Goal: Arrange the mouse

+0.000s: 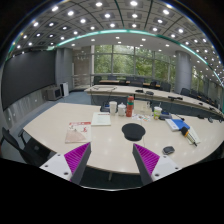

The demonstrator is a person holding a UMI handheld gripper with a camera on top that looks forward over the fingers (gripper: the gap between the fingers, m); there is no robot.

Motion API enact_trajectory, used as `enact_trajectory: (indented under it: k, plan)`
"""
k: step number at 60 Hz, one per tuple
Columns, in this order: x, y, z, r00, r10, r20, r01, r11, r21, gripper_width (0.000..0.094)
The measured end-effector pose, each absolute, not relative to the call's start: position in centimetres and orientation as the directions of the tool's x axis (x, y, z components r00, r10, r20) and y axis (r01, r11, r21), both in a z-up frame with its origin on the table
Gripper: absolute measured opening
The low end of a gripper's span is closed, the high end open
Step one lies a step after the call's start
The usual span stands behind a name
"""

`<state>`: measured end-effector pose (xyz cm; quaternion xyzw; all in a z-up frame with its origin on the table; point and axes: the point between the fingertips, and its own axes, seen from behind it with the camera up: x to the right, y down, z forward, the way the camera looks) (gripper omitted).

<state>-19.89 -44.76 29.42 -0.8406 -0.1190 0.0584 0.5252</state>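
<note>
hovering high at the lower centre of the frame, the gripper [110,160] is held open and empty; the small dark computer mouse [168,150] lies right of it on the pale curved table [60,115], with the round black pad [133,131] above centre as its likely destination.

The small dark thing [168,150] on the desk [60,125], just right of the right pad [148,159], is too small to tell as a mouse. Items [178,124] farther right blur together. The paper's [78,132] print is unreadable.

Office meeting room; long conference table [60,120]; ceiling downlights [98,5]; windows [125,62]
</note>
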Motion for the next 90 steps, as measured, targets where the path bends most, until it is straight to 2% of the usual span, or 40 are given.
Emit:
enact_trajectory:
  k: [7,25,42,57,83,86,90]
  plan:
    - [-17.2,-44.8,27.1,0.976,0.217,0.027,0.124,-0.447,-0.886,0.0857]
    - [-0.9,-42.2,14.6,0.997,0.038,0.069,0.079,-0.548,-0.833,0.0855]
    - [10.3,-30.6,6.9,0.996,-0.049,0.074,0.036,-0.54,-0.841,0.0854]
    - [13.8,-21.6,-0.3,0.999,-0.026,0.021,0.001,-0.608,-0.794,0.0852]
    - [14.4,-13.4,-1.3,1.0,0.026,-0.011,0.008,-0.636,-0.771,0.0844]
    - [14.5,-12.7,-1.3,1.0,0.028,-0.001,0.017,-0.637,-0.771,0.0817]
    - [14.7,-12.0,-1.4,0.999,0.029,0.025,0.038,-0.635,-0.772,0.0698]
